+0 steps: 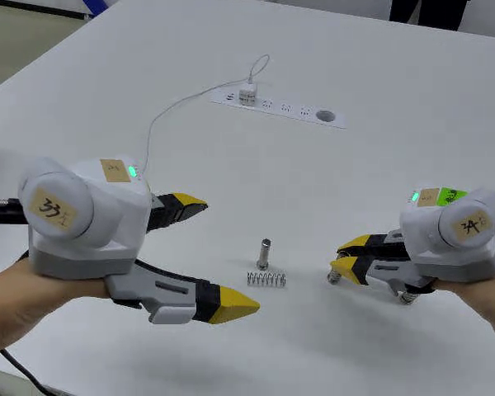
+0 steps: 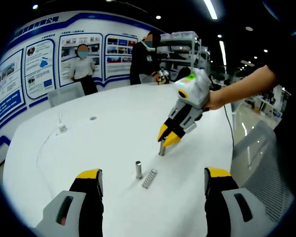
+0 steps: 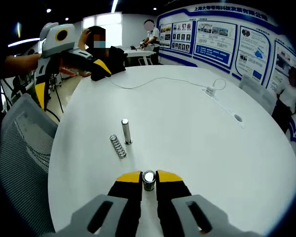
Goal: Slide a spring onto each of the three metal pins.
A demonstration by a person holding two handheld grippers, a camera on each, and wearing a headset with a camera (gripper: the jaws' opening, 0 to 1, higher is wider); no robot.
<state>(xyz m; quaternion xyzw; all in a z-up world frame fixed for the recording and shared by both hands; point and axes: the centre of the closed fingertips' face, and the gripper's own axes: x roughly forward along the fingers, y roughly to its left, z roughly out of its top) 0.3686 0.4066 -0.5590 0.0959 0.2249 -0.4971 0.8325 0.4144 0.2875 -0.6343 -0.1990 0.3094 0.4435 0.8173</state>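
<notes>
Right gripper [image 1: 338,260] shut tight on the held pin [image 3: 148,178], right side of table [image 1: 355,181]. Left gripper [image 1: 227,254] wide open, empty. Spring [image 1: 266,279] lies just near of upright pin [image 1: 264,252], centre. Prob. best: grab spring mid-length, line up w/ pin axis.

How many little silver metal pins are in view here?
2. One silver metal pin stands upright on the white table beside the coiled spring; a second pin is clamped in the right gripper's yellow-tipped jaws. A third may be hidden.

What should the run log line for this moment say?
left gripper: open, empty | right gripper: shut on pin | second pin: upright, bare | spring: lying beside it
</notes>
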